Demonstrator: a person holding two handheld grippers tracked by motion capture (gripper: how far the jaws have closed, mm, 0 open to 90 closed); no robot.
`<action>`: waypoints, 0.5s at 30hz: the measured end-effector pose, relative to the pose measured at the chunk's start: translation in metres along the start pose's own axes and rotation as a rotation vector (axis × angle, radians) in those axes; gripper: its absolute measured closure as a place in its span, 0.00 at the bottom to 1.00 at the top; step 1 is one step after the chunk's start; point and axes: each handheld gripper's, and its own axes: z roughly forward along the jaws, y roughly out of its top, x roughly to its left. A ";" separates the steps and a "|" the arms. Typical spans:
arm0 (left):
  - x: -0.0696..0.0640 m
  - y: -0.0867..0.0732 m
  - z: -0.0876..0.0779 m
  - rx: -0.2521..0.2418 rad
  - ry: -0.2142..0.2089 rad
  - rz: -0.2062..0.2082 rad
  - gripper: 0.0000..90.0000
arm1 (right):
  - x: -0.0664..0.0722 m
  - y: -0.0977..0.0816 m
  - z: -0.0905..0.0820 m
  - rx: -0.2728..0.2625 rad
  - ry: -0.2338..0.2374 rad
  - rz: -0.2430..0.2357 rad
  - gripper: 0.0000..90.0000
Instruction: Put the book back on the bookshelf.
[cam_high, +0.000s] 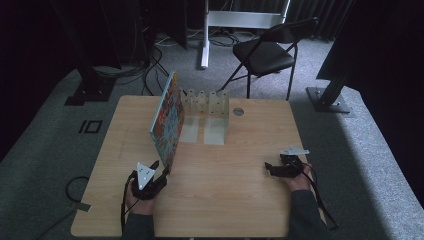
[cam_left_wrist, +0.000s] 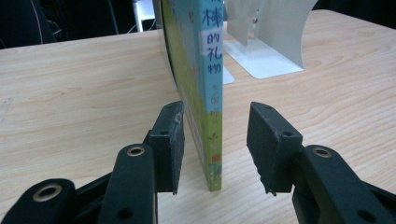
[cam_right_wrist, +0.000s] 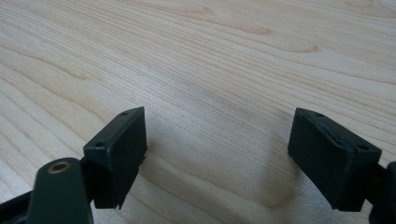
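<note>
A thin picture book (cam_high: 167, 120) with a colourful cover stands upright on its bottom edge on the wooden table (cam_high: 240, 200), left of centre. In the left gripper view its spine (cam_left_wrist: 210, 84), printed with characters, rises between my jaws. My left gripper (cam_high: 161, 169) (cam_left_wrist: 217, 135) is open around the book's near lower corner. The left pad (cam_left_wrist: 169, 140) is close against the cover and the right pad (cam_left_wrist: 268, 140) stands apart from the spine. My right gripper (cam_high: 268, 168) (cam_right_wrist: 217, 144) rests open, low over bare wood at the right, with nothing between its jaws.
A white metal bookend rack (cam_high: 207, 102) with upright dividers stands just behind the book at the table's far side. A small round grommet (cam_high: 238, 111) sits beside it. Beyond the table are a black folding chair (cam_high: 265, 52), a white stand and floor cables.
</note>
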 end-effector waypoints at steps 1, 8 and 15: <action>0.000 -0.002 -0.001 0.002 0.000 -0.001 0.63 | 0.000 0.000 0.000 0.000 0.000 0.000 0.21; -0.002 -0.009 -0.005 0.021 -0.009 -0.009 0.63 | 0.000 0.000 0.000 0.000 0.000 -0.002 0.21; -0.005 -0.017 -0.009 0.028 -0.010 -0.005 0.64 | 0.000 0.000 0.000 0.000 0.000 -0.001 0.21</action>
